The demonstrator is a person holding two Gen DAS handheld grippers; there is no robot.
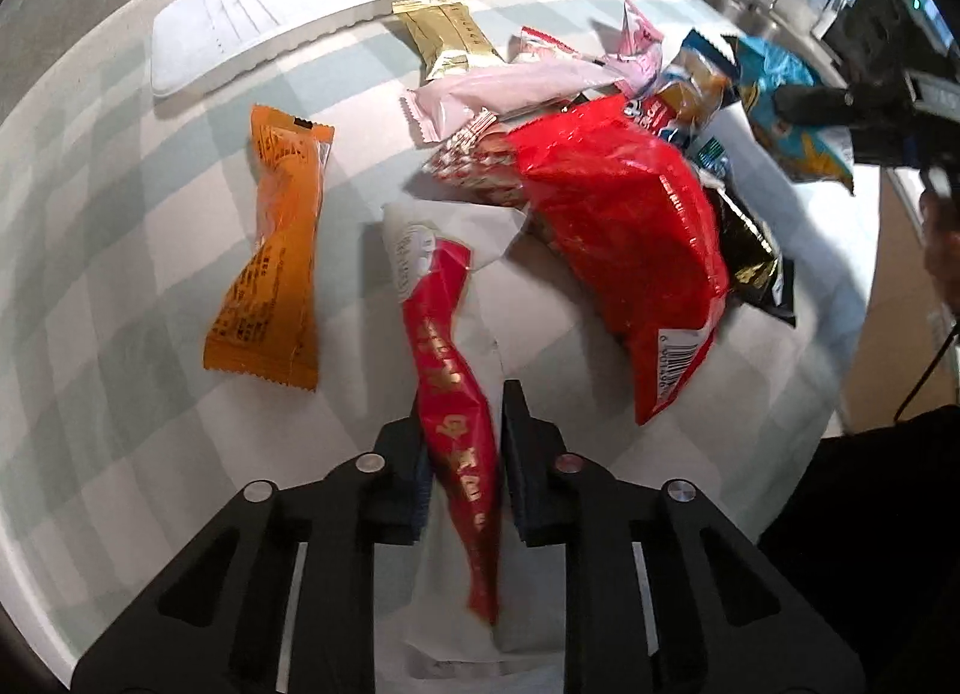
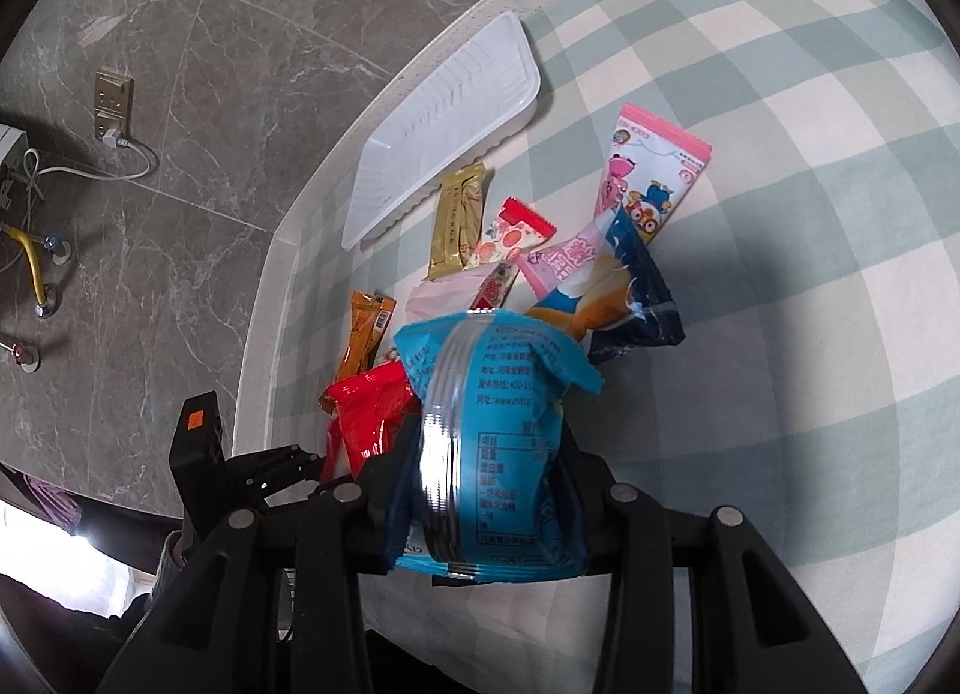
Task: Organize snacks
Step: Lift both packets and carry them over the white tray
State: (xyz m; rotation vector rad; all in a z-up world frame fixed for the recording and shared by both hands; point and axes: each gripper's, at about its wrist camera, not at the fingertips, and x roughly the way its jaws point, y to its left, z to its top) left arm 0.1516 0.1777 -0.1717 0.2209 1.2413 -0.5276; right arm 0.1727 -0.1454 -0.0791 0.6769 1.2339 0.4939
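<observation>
My left gripper (image 1: 465, 403) points down at the checked tablecloth (image 1: 120, 250) and is shut on a long red-and-white snack packet (image 1: 444, 322), whose far end still lies on the cloth. Beside it lie an orange packet (image 1: 270, 256) to the left and a big red bag (image 1: 624, 226) to the right. My right gripper (image 2: 489, 436) is shut on a light blue snack packet (image 2: 498, 370) held up above the pile. A white plastic tray (image 1: 312, 4) (image 2: 444, 124) with nothing in it sits near the table's far edge.
The pile also holds a gold packet (image 2: 459, 220), a pale pink packet (image 1: 516, 88), a pink cartoon packet (image 2: 648, 166), a dark blue packet (image 2: 630, 298) and a black packet (image 1: 750, 256). Beyond the table edge (image 2: 282, 298) is marble floor with a socket and cables (image 2: 114, 112).
</observation>
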